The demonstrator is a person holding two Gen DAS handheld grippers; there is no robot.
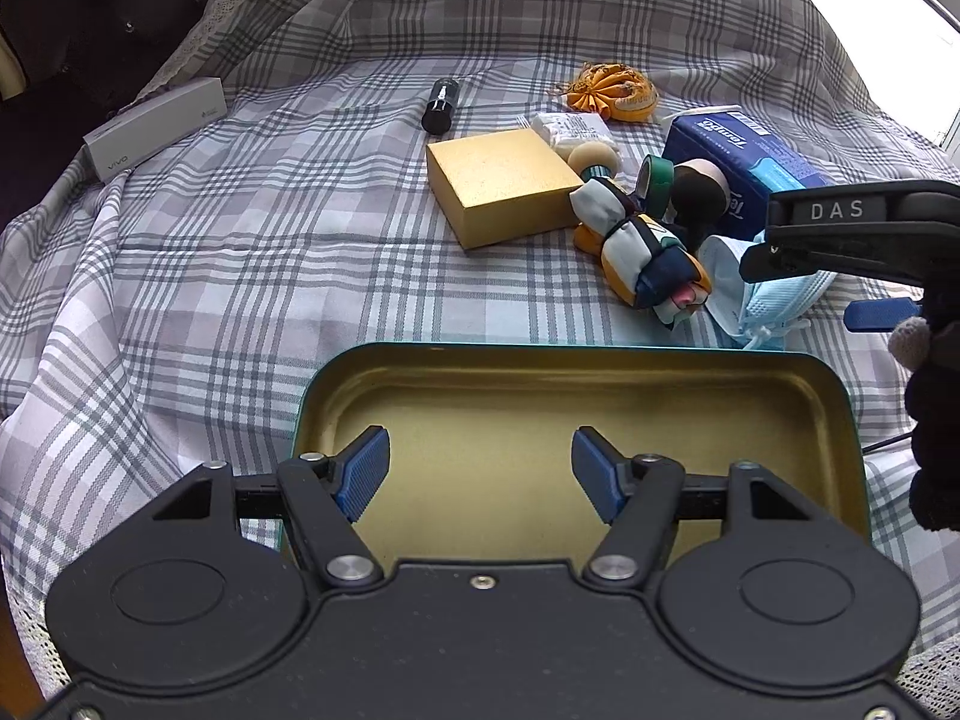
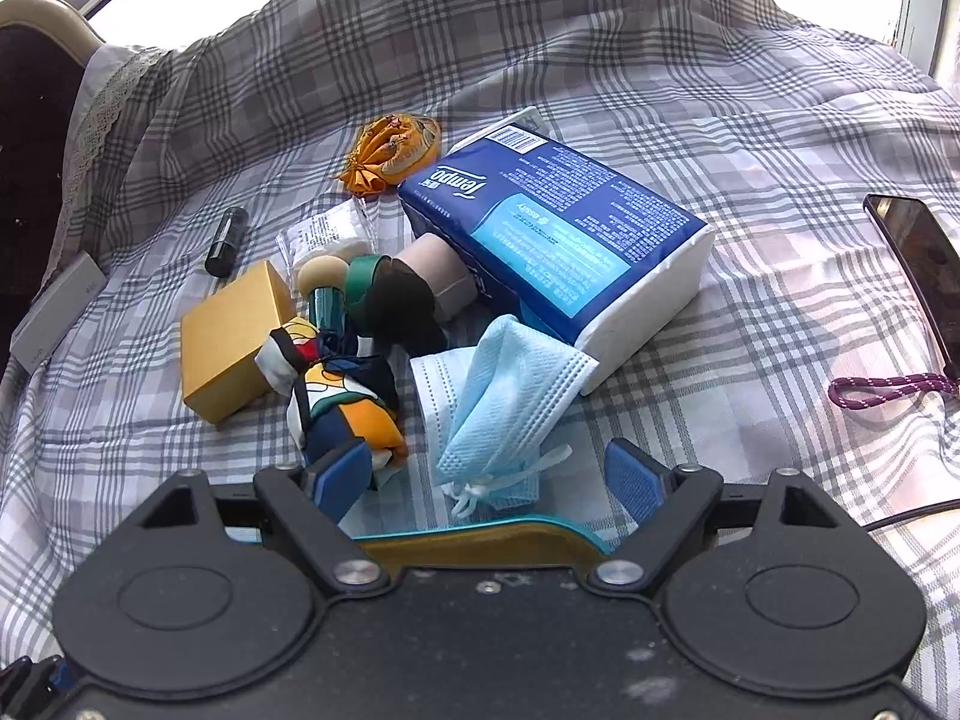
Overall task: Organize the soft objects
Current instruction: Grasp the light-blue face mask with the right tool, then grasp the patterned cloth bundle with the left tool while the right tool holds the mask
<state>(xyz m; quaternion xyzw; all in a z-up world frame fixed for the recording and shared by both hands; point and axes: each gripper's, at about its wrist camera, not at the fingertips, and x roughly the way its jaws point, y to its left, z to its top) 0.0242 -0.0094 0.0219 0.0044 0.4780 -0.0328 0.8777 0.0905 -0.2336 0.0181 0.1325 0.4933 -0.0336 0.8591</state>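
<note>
An empty tin [image 1: 660, 360] with a gold inside and a teal rim lies on the plaid cloth. My left gripper [image 1: 480, 465] hovers over it, open and holding nothing. Just beyond the tin lies a small heap of light blue face masks [image 1: 774, 306] [image 2: 510, 396]. My right gripper [image 2: 486, 474] [image 1: 828, 282] stands open around the masks' near end, its pads clear of them. A rolled patterned scarf [image 1: 642, 252] [image 2: 336, 396] lies left of the masks. A blue tissue pack [image 2: 558, 228] lies behind the masks and an orange fabric pouch [image 2: 390, 150] farther back.
A gold box [image 1: 504, 186], tape rolls [image 2: 420, 288] and a round puff [image 1: 591, 159] crowd the scarf. A black tube [image 1: 441, 105] and a white carton [image 1: 156, 126] lie at the left. A phone [image 2: 918, 264] with a purple strap [image 2: 888, 387] lies at the right.
</note>
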